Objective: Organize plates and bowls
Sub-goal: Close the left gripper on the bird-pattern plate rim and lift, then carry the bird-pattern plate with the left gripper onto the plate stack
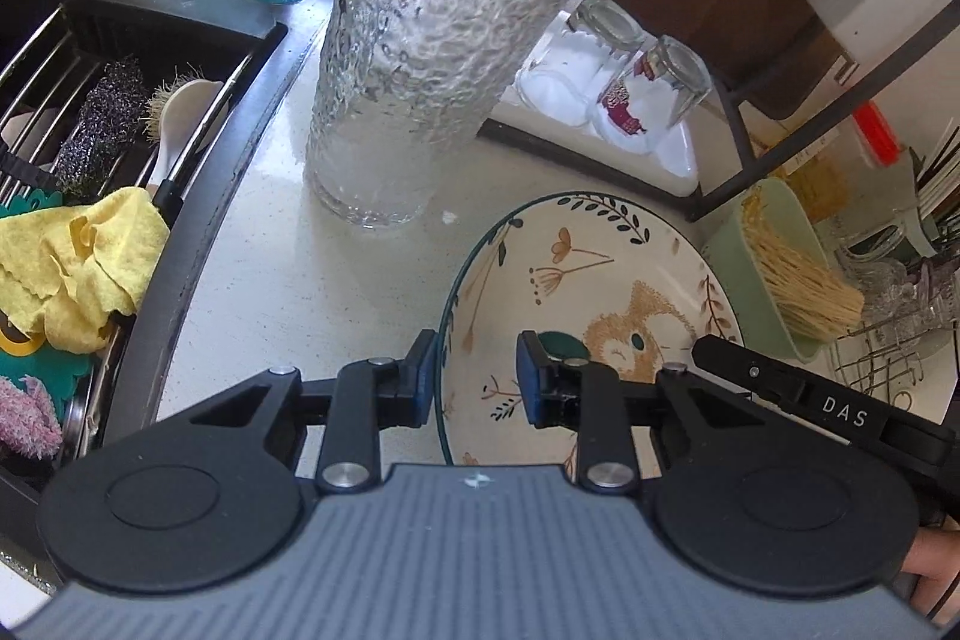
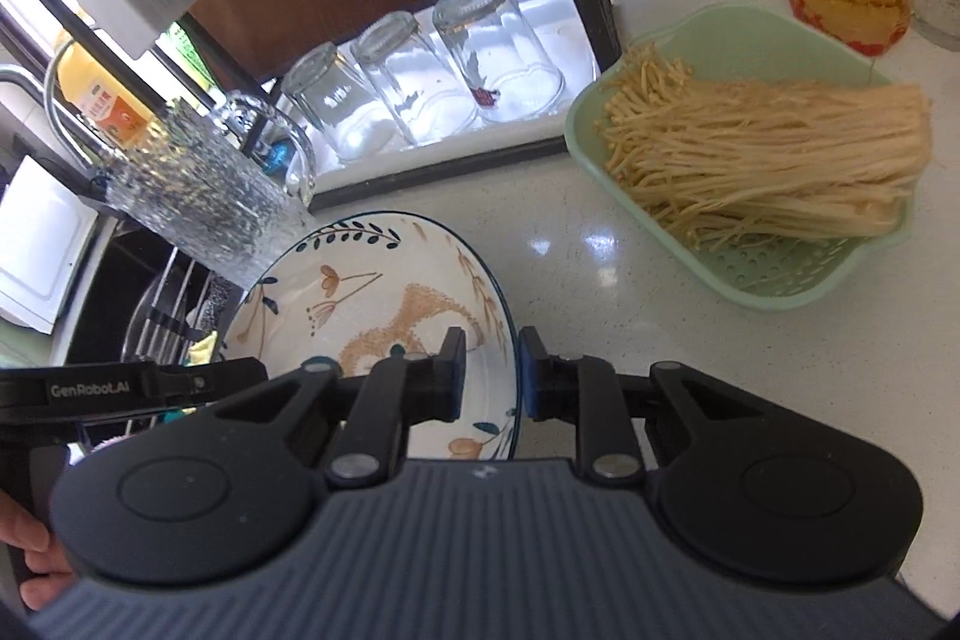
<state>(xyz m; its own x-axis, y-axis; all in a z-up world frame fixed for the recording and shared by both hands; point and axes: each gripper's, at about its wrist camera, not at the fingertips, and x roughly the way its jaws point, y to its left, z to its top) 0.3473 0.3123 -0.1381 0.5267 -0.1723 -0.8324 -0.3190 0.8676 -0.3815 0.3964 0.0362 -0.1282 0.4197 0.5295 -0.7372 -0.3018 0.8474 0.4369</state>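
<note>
Bowl: bowl [image 1: 588, 292] with a dark rim line, leaf sprigs and a tan animal painted inside, is sitting over the pale countertop [image 1: 270, 280], between the sink and the green basket; whether its base is touching the counter cannot be told.
Left gripper: left gripper [image 1: 474, 382] is pinching the bowl's left rim, one blue pad [image 1: 425, 388] outside the wall and one inside, jaws standing narrow.
Right gripper: right gripper [image 2: 491, 376] is pinching the opposite rim [image 2: 510, 340] in the same way, jaws narrow; its black arm is also showing at the right of the left wrist view.
Tall glass: textured tumbler [image 1: 432, 52] is standing upright on the counter just behind the bowl, beside the sink edge.
Sink: black sink [image 1: 180, 10] is holding a wire rack with a yellow cloth [image 1: 78, 268], a scourer and a white spoon.
Small glasses: upturned glasses [image 2: 420, 76] are resting in a row on a white tray under the dark rack.
Green basket: basket [image 2: 798, 274] is lying near the bowl's right, filled with enoki mushrooms [image 2: 762, 160].
Person: fingers are showing at the lower edge of each view, behind the gripper bodies.
</note>
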